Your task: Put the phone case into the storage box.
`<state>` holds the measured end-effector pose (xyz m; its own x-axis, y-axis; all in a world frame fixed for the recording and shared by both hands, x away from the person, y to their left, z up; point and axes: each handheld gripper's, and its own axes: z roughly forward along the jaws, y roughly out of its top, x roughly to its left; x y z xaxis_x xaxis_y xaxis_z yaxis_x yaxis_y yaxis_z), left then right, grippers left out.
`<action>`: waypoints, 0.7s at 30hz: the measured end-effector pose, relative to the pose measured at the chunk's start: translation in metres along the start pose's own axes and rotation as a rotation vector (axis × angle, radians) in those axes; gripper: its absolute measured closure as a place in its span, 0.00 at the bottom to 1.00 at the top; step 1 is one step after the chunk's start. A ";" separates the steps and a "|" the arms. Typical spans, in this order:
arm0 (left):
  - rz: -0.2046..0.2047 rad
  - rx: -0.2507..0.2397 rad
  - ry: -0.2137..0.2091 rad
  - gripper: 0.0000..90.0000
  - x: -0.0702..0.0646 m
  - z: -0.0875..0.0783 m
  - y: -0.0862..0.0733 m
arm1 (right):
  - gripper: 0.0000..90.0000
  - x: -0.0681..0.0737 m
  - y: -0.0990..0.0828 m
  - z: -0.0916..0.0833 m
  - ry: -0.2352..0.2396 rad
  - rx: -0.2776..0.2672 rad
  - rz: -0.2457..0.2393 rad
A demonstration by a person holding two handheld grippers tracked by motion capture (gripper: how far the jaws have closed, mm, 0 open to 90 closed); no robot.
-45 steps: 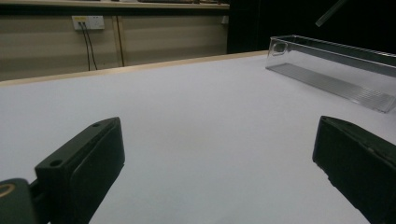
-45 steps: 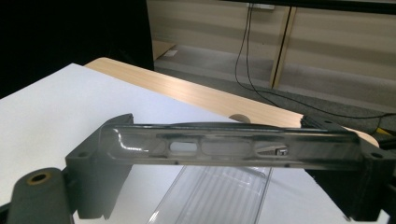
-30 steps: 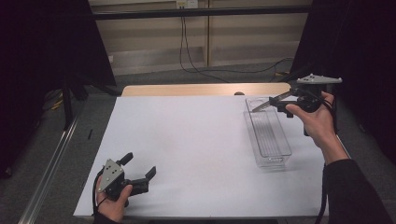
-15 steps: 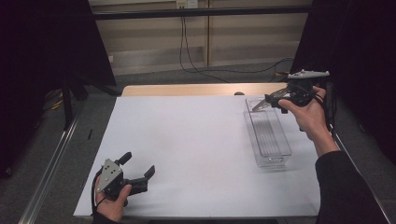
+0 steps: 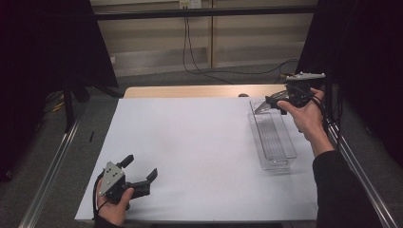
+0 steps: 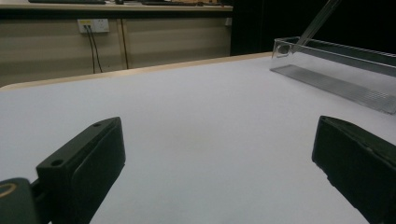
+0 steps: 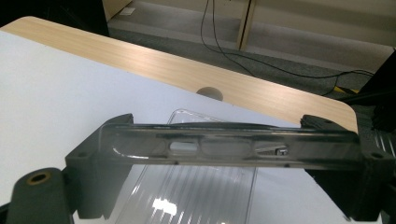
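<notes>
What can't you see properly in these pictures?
- Clear lid, right gripper view: see-through, so its edges blur into the clear box below.
- Clear box, left gripper view: cut off by the right edge.
- Right gripper, high view: too small to see how the jaws hold the lid.

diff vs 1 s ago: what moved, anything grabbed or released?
Right gripper, shut on the clear lid, lifted slightly over the far end of the clear tray. Nothing grabbed or released. Left gripper stayed open at the near left; tray unmoved.

Left gripper agape; right gripper clamped
</notes>
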<state>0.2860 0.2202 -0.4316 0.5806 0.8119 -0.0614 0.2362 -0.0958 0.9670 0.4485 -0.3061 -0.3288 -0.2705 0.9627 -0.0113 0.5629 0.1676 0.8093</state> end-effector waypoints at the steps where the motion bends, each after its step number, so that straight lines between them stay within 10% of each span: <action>1: 0.000 -0.001 -0.002 0.03 0.000 0.000 0.000 | 0.13 0.000 0.000 0.001 -0.007 -0.003 0.001; 21: 0.010 0.005 -0.005 0.03 -0.001 0.001 0.000 | 0.13 0.004 -0.004 0.028 -0.078 0.049 0.079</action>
<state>0.2864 0.2189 -0.4316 0.5865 0.8082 -0.0530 0.2339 -0.1064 0.9664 0.4673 -0.2966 -0.3484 -0.1633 0.9866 0.0047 0.6183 0.0986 0.7797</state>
